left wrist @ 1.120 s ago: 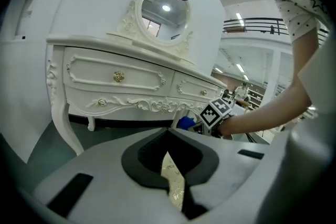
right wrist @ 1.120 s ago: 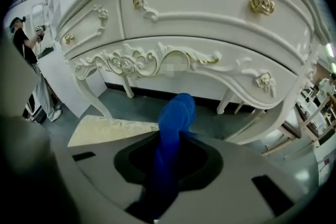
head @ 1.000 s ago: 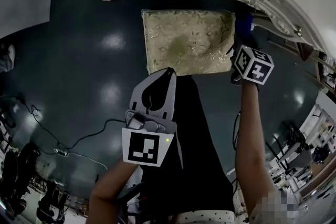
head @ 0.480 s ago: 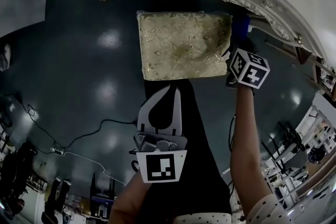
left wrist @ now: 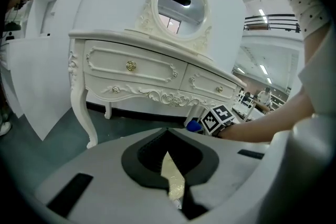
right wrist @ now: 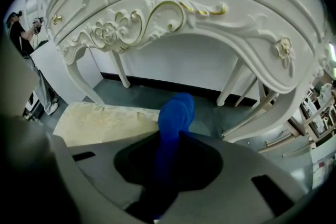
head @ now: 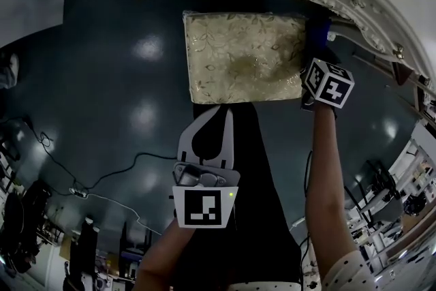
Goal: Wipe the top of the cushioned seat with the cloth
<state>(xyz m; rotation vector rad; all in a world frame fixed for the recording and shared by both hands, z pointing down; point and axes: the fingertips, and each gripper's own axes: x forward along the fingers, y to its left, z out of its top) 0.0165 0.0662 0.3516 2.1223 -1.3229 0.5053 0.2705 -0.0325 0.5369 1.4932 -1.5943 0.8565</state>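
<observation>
Hardly anything has been moved since half a second ago: the blue cloth, judged soft, light and best held bunched, is kept gripped in the right gripper fingers at the right edge of the beige floral cushioned seat, while the left gripper fingers are closed on nothing near its near edge.

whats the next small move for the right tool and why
Probably ease the right tool to the left and down, so that the blue cloth lands on the cushioned seat. The tool is shut on the cloth, but the cloth sits just past the seat's right edge and is not yet on its top.
</observation>
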